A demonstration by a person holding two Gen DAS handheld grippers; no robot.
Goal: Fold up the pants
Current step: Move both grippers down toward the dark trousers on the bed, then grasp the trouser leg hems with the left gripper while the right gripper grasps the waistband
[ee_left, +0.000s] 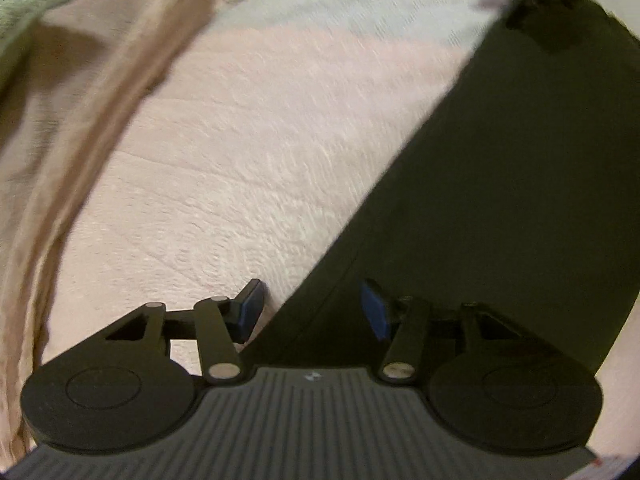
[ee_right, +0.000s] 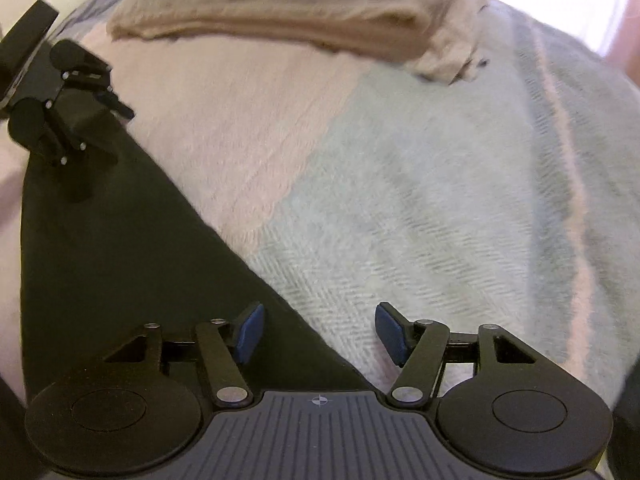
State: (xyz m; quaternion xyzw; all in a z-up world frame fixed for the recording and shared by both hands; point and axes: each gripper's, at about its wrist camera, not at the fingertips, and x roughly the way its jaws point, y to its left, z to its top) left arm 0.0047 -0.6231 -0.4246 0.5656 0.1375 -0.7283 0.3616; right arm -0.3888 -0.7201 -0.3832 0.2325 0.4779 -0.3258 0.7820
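Here the dark pants (ee_left: 500, 184) lie flat on a pink and pale-blue blanket (ee_left: 248, 152), one straight edge running diagonally through each view. The left gripper (ee_left: 312, 310) hovers with its jaws spread, that edge passing between its blue pads (ee_left: 250, 312); the right gripper (ee_right: 320, 334) is likewise spread, the cloth edge just inside its left pad. Neither holds anything. Beyond both jaws lies beige clothing (ee_right: 280, 12), possibly already folded, though blur makes that uncertain. The step looks like reaching for two points along the hem or side edge; next, each pair should lower, straddle the edge and pinch before lifting it over
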